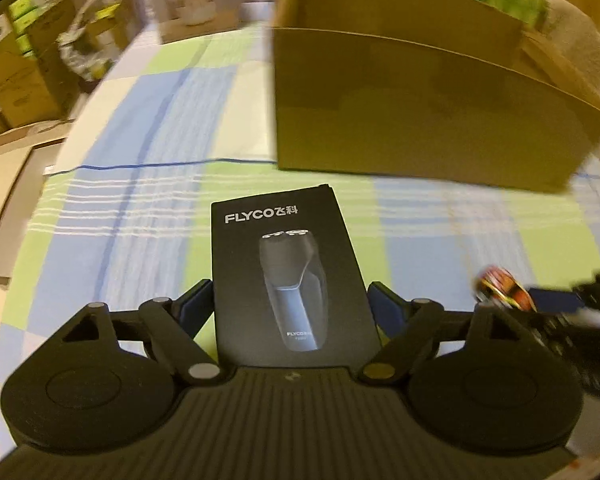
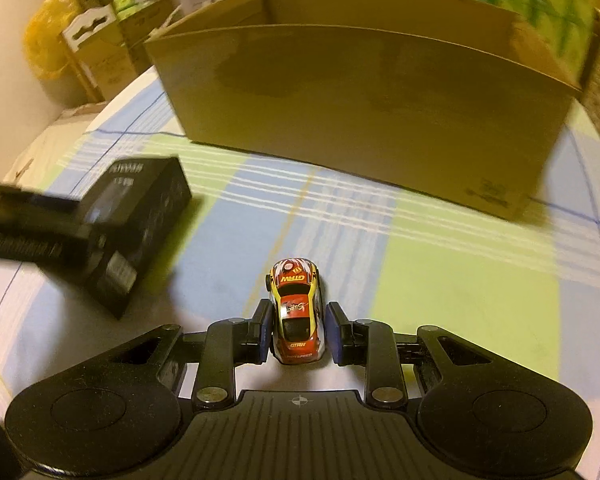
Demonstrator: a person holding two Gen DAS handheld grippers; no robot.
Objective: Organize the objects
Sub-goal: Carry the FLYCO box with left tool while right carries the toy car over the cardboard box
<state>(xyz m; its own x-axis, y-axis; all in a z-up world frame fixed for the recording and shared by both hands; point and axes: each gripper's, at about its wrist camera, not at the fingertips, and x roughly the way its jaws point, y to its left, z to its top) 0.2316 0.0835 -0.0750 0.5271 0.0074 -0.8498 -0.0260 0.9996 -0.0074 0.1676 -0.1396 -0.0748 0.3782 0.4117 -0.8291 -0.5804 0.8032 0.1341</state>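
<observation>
1. Our right gripper (image 2: 298, 334) pinches a toy car (image 2: 297, 314) by its sides. The car is small and glossy, and only its rear half sits between the pads. We judge that a quick swing toward the carton (image 2: 364, 112) could let it pivot nose-down or slip out.

2. Our left gripper (image 1: 290, 308) is spread around a black shaver box (image 1: 288, 276). The pads flank the box's lower half, and we cannot quite tell whether they touch it yet. No earlier view is to hand, so we treat it as not gripped. If the pads close off-centre, the box may twist or slide on the checked cloth (image 1: 140, 208).

3. The carton's near wall stands tall in front of both grippers. Either object carried too low would likely strike that wall rather than clear the rim.

4. Both grippers point steeply down at the surface, side by side and close together. Each shows at the edge of the other's view, so they could bump.
</observation>
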